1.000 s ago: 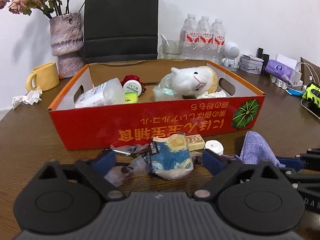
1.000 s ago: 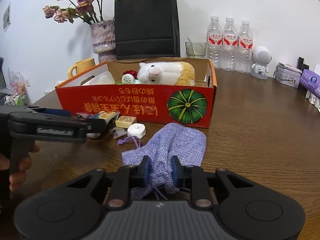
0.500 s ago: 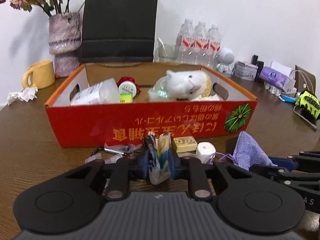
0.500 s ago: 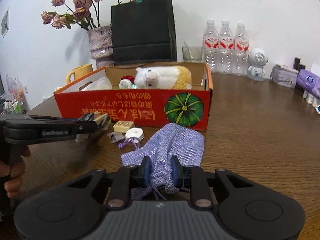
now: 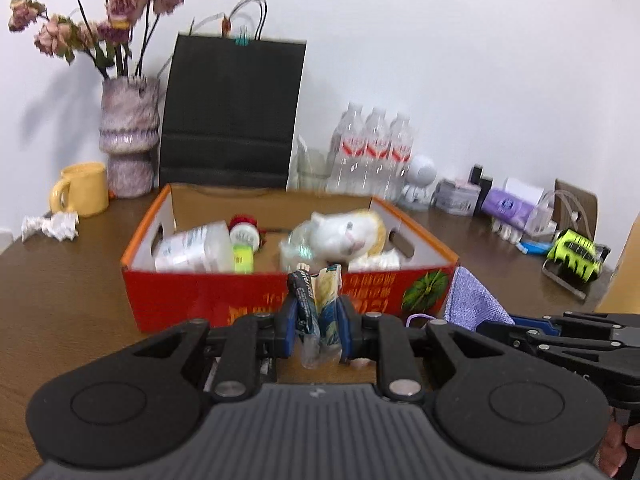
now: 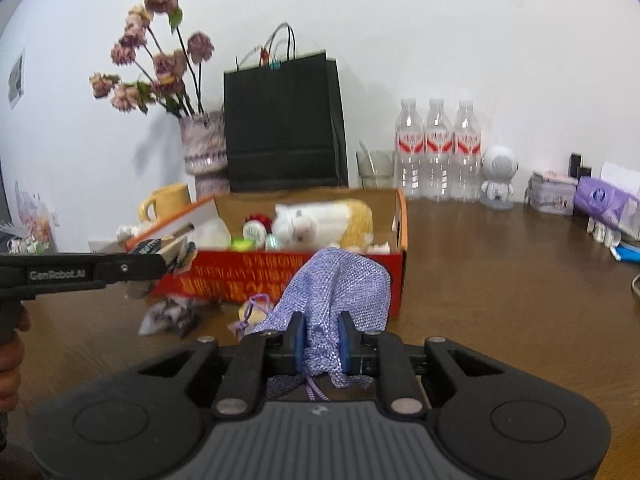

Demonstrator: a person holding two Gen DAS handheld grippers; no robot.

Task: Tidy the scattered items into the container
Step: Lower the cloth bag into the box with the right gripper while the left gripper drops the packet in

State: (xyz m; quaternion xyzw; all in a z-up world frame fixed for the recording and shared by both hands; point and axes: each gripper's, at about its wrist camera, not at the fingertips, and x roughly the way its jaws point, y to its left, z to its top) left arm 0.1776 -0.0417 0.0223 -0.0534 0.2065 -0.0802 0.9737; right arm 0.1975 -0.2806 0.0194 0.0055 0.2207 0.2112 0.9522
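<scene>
The red cardboard box (image 5: 192, 300) holds a plush sheep (image 5: 348, 234), a plastic bottle and small jars. My left gripper (image 5: 318, 314) is shut on a blue and yellow packet (image 5: 327, 292), held off the table just before the box's front wall. My right gripper (image 6: 322, 344) is shut on a purple mesh pouch (image 6: 340, 284) that hangs up in front of the box's (image 6: 224, 280) right corner. The left gripper (image 6: 160, 260) with its packet (image 6: 178, 248) shows at the left of the right wrist view. Crumpled wrappers (image 6: 168, 318) and a small round item (image 6: 245, 313) lie on the table.
Behind the box stand a black paper bag (image 5: 232, 112), a vase of dried flowers (image 5: 128, 136), a yellow mug (image 5: 82, 188) and three water bottles (image 5: 372, 152). Crumpled tissue (image 5: 50, 226) lies at the left. A green and black item (image 5: 576, 256) and tissue packs sit at the right.
The left gripper closed on the packet and lifted it off the table. The right gripper raised the purple pouch. Both now sit higher, and the box interior shows more.
</scene>
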